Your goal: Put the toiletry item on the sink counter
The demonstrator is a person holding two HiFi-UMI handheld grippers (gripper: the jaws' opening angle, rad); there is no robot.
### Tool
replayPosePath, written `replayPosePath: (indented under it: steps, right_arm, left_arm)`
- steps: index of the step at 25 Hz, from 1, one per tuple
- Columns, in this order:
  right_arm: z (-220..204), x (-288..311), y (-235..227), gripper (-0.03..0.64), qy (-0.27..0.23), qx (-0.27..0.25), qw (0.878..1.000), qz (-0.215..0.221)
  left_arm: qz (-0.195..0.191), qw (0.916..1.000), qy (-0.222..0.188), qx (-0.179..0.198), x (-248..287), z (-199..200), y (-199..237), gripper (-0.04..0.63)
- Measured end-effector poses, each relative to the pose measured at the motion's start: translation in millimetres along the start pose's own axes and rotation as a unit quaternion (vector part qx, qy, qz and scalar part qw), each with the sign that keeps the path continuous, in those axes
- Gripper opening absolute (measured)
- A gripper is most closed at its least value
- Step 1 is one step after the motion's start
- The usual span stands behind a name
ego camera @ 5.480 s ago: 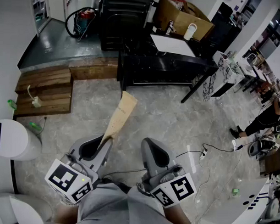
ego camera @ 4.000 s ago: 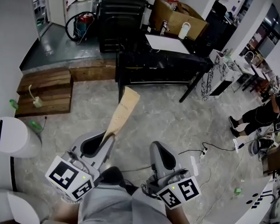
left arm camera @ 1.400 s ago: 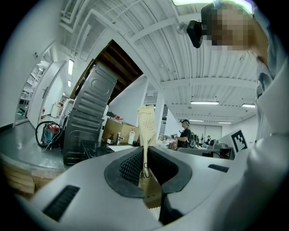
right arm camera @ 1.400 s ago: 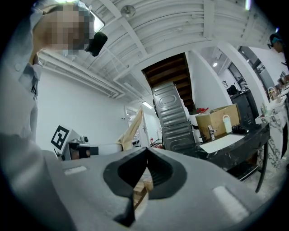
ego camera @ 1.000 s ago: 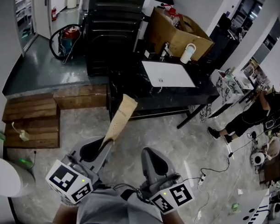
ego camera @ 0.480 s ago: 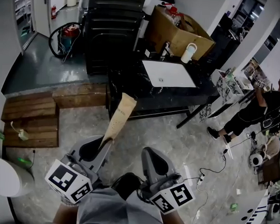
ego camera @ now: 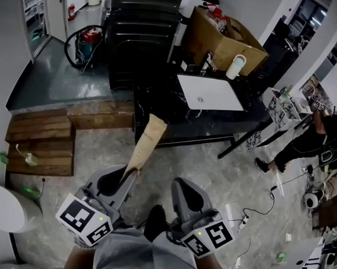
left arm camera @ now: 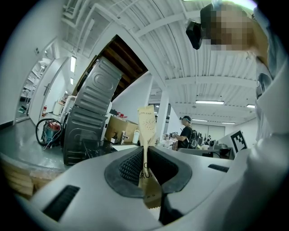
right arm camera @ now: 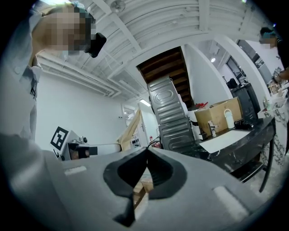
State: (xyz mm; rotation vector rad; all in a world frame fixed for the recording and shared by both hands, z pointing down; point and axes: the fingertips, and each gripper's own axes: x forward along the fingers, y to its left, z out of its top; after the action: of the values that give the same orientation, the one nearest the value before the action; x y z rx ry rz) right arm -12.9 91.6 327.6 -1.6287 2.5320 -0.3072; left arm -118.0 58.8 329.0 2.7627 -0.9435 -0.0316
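The toiletry item is a long tan tube (ego camera: 147,140), with my left gripper (ego camera: 126,171) shut on its lower end, so that it sticks up and forward. In the left gripper view the tube (left arm camera: 146,130) stands pinched between the jaws of the left gripper (left arm camera: 145,168). My right gripper (ego camera: 179,184) is beside it, shut with nothing in it; its jaws meet at the tip (right arm camera: 145,151). The black sink counter (ego camera: 158,103) with a white basin (ego camera: 209,93) stands ahead across the floor, well beyond both grippers.
On the counter's back edge are a faucet (ego camera: 207,62) and a white bottle (ego camera: 235,66), with a cardboard box (ego camera: 223,35) behind. A black metal cabinet (ego camera: 140,33), a vacuum cleaner (ego camera: 86,41) and wooden pallets (ego camera: 41,135) lie left. A person (ego camera: 318,143) stands right, with cables (ego camera: 247,221) on the floor.
The sink counter has come nearer and larger over the last seconds. A dark shoe now shows between the grippers. Both grippers keep their pose, with the tube still held.
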Motion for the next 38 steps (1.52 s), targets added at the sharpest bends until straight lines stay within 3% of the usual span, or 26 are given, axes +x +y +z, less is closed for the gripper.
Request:
replayPosePath:
  steps: [23,38]
  right_arm:
    - [39,97,-161,-0.002,0.021,0.017,0.997,0.077]
    - [63,137,-231,-0.002,0.024,0.008,0.992,0.126]
  left_arm:
    - [0.084,0.9965,-0.005,-0.002,161,24,43,0.04]
    - [0.141,0.9896,-0.03,0.008,230,42,58,0.04]
